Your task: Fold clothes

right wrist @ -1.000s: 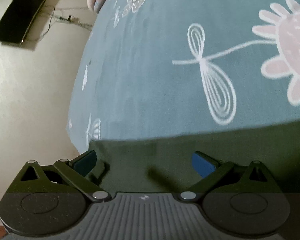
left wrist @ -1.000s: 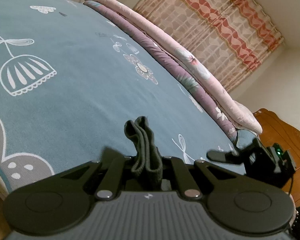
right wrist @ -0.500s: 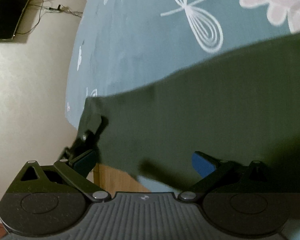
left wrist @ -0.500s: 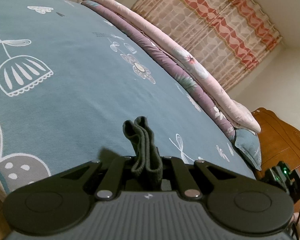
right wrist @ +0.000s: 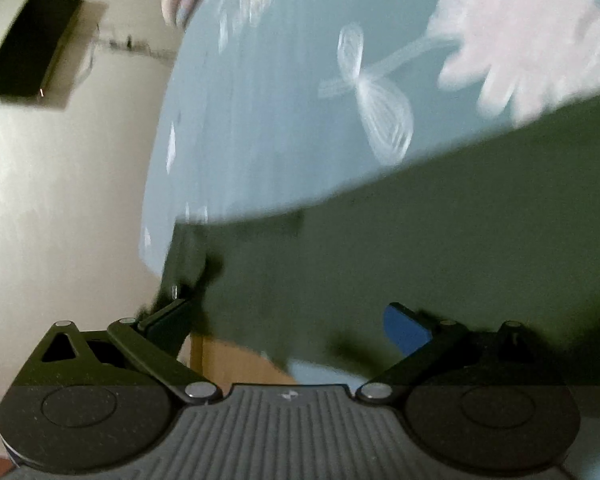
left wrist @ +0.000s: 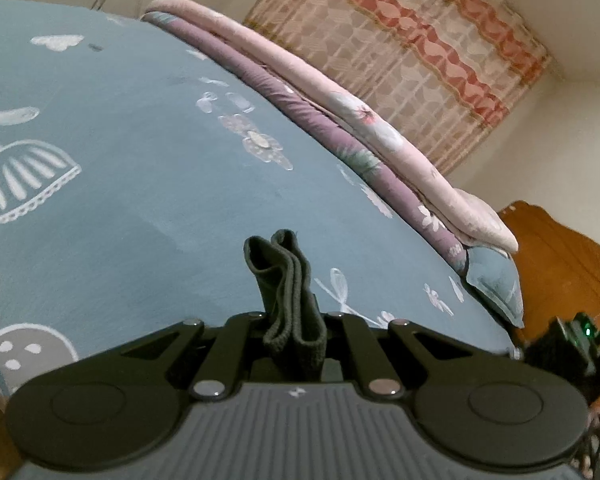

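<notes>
1. Since the earlier frames: right wrist view has swung, now blurred; dark green garment point(right wrist: 420, 248) covers more of it, its edge lifted off the teal bedsheet point(right wrist: 260, 120).
2. Left wrist view: left gripper point(left wrist: 294, 336) clenched on a bunched fold of the dark garment point(left wrist: 288, 280), pointing slightly down over the bed, folded quilts point(left wrist: 340, 128) beyond.
3. Right wrist view: right gripper point(right wrist: 292, 320) jaws wide apart, blue pad point(right wrist: 404, 324) against cloth, nothing pinched.
4. Judgement: keep the edge taut and level before laying it over.

Bed point(left wrist: 148, 184) w/ teal floral sheet; folded purple/pink quilts point(left wrist: 340, 132) along far edge, teal pillow point(left wrist: 496, 280) at their end.
</notes>
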The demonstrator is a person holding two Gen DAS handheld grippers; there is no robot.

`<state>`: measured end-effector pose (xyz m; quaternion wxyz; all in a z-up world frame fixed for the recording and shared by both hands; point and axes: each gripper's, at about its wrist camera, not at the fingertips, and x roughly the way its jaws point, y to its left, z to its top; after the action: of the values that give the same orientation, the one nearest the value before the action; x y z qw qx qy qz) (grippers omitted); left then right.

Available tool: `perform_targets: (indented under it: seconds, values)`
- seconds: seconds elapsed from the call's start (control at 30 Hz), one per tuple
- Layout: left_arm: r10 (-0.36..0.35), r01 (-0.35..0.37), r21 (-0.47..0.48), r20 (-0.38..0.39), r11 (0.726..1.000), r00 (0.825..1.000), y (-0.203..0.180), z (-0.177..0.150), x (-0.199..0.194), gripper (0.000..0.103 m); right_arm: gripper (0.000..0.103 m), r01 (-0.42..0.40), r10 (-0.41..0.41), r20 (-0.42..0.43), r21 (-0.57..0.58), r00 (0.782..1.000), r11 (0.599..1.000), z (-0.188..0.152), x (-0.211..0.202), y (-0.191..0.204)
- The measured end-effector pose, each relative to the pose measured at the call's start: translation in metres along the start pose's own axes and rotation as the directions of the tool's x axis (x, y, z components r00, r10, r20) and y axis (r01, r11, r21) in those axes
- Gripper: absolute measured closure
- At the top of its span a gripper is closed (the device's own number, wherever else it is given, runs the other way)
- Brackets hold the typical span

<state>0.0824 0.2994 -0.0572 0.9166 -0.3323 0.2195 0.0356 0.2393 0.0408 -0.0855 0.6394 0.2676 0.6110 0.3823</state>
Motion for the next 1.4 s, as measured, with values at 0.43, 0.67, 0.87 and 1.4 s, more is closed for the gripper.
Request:
perform_targets:
  seconds: [0.43, 0.67, 0.87, 1.4]
  values:
    - [0.004, -0.004, 0.135, 0.004, 0.991, 1.000, -0.113, -0.015, 0.000, 0.098, 0.000, 0.161, -0.137, 0.295, -0.057, 0.946, 0.985, 0.024, -0.155, -0.067]
    - [0.045, -0.032, 0.223, -0.052, 0.974, 0.998, -0.169, -0.041, 0.028, 0.097, 0.000, 0.141, -0.117, 0.340, -0.047, 0.933, 0.989, 0.019, -0.206, -0.102]
    - [0.128, -0.061, 0.391, -0.146, 0.918, 0.981, -0.206, -0.078, 0.069, 0.097, 0.000, 0.146, -0.125, 0.381, -0.026, 0.916, 0.989, 0.010, -0.240, -0.128]
    - [0.045, 0.120, 0.486, -0.314, 0.866, 0.948, -0.214, -0.080, 0.083, 0.046, 0.000, 0.164, -0.179, 0.444, 0.073, 0.878, 0.984, -0.004, -0.266, -0.169]
